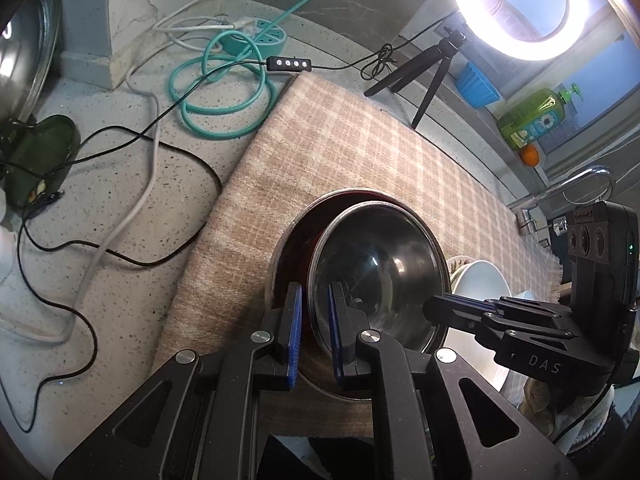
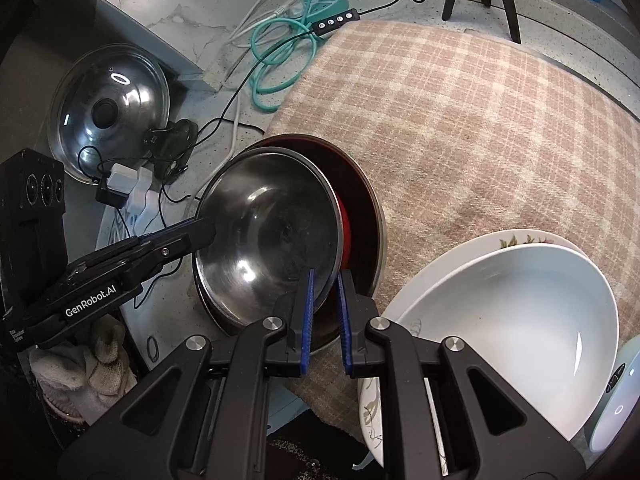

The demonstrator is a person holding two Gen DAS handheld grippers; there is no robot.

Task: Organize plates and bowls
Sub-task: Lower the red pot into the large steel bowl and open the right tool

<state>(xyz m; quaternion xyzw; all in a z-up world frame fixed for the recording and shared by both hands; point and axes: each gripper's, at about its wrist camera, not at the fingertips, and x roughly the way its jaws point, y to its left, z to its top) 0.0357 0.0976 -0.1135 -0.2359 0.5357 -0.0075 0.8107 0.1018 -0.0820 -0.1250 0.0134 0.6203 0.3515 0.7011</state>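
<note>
Steel bowl (image 2: 272, 236), rim pinched by left gripper (image 1: 314, 300) and right gripper (image 2: 325, 286), part-nested in dark-rimmed bowl (image 2: 366, 216); white bowl (image 2: 508, 320) remains unstacked.

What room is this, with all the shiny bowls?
Most likely a kitchen: there is a tap, a green dish soap bottle by the window, and a pot lid on the speckled counter.

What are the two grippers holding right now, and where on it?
Both hold the steel bowl by its rim, on opposite sides: the left gripper at one edge, the right gripper at the other, above the wider pan.
</note>
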